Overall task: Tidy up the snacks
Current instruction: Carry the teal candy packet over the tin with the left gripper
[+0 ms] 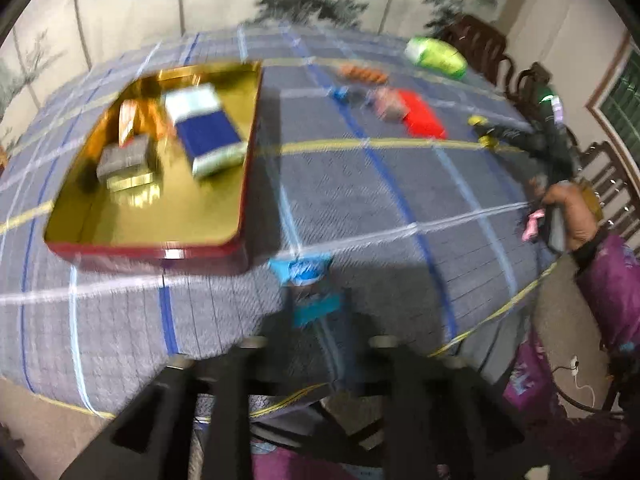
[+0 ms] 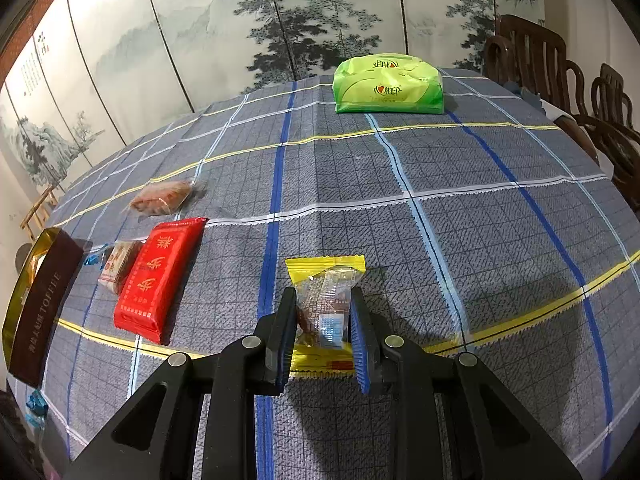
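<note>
1. Right gripper (image 2: 323,322): fingers (image 2: 285,332) closed most of the way on a yellow-edged clear snack packet (image 2: 325,280), pads pressing its two long sides. Packet lies flat on the table (image 2: 480,240), so this looks like a side pinch made for lifting; it doesn't look lifted yet.
2. Left gripper (image 1: 312,312): picture is badly blurred. A small blue-wrapped candy (image 1: 306,280) sits between the fingers, which seem closed on it, held above the cloth near the tin's closest corner. Prob. on its way into the tin.
3. Gold tin w/ red rim (image 1: 160,252) sits on the left part of the table, open side up, as the collecting spot. Inside: a blue-and-white box (image 1: 206,128), a grey packet (image 1: 124,158) and orange wrappers (image 1: 134,116), lying loose, not stacked.
4. Not yet sorted, between tin and right gripper: red packet (image 2: 158,280), a small square packet (image 2: 120,264) touching its left side, a clear-wrapped brown snack (image 2: 162,198) farther back, a small blue candy (image 2: 94,259) beside the tin.
5. Green tissue pack (image 2: 388,84) stands at the far edge, well apart from the snacks; likely not part of the job.
6. Judgement: partly done, several items left, tin has room.
</note>
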{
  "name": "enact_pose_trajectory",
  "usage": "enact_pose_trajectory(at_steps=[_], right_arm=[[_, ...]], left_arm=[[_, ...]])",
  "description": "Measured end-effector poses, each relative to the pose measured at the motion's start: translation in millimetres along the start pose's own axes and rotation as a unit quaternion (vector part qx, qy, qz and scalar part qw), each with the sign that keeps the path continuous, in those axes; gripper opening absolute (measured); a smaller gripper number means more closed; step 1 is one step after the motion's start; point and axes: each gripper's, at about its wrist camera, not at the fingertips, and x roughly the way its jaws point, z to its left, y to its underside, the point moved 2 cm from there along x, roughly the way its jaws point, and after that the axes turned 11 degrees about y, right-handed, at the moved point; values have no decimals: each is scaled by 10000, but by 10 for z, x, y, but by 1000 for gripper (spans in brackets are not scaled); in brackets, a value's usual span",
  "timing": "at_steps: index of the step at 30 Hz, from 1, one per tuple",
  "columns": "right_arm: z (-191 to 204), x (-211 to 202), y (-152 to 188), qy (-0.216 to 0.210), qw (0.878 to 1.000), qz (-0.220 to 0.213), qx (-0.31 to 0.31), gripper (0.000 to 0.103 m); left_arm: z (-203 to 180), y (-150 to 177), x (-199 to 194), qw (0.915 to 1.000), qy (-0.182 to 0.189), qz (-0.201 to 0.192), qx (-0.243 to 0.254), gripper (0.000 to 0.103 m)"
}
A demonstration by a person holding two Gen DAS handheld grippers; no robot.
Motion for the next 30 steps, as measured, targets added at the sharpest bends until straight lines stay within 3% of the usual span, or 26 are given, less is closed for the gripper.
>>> enact_pose_trajectory(at_steps=[8,10,14,22,30], right_arm=[[-10,0,0,-55,10000,4,50,26],[-13,2,-1,-95,9999,8,84,26],[0,2,-1,-94,9999,10,86,26],[29,14,-11,43,10000,4,-21,26],[60,16,-11,96,9999,-1,-63,26]], left_arm=[[129,-51,324,9989,170,38,-440,36],[89,-61,345,9994,34,-6,-351,27],[-53,-21,324,9993,-307,-157,-128,23],[-141,-111,-304,9961,-190,-860,-77,23],[267,-409,-715,9903,-361,-1266,-456,23]])
